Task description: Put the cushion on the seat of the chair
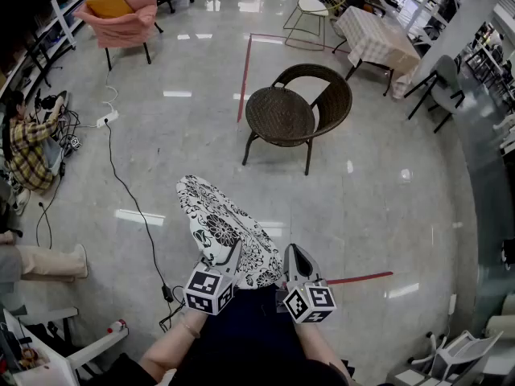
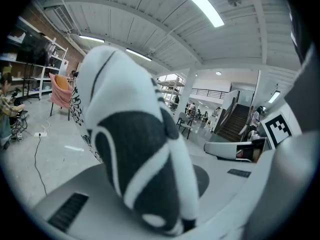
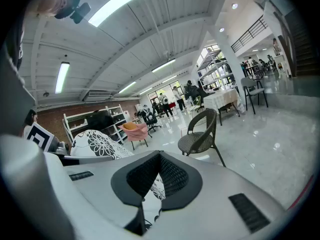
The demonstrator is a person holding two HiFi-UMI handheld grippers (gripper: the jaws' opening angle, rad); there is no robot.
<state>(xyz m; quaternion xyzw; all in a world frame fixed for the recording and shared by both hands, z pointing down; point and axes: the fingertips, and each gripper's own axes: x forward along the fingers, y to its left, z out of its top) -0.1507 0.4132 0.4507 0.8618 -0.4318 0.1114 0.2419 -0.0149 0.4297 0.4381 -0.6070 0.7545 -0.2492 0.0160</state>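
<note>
A black-and-white flowered cushion (image 1: 221, 227) hangs in front of me, above the floor. My left gripper (image 1: 236, 253) is shut on its near edge, and the fabric (image 2: 135, 149) fills the left gripper view between the jaws. Just right of the cushion's corner, my right gripper (image 1: 294, 254) is shut; its black pads (image 3: 172, 176) meet at the tips with nothing pinched between them. The dark wicker chair (image 1: 291, 112) stands further ahead on the floor, its round seat (image 1: 278, 115) bare. The right gripper view shows the same chair (image 3: 200, 134) right of centre.
A pink armchair (image 1: 121, 18) with an orange cushion stands far left. A person (image 1: 28, 147) sits on the floor at the left by a power strip (image 1: 107, 119) and its cable (image 1: 133, 207). Red tape (image 1: 244, 75) marks the floor. A cloth-covered table (image 1: 378, 39) stands behind the chair.
</note>
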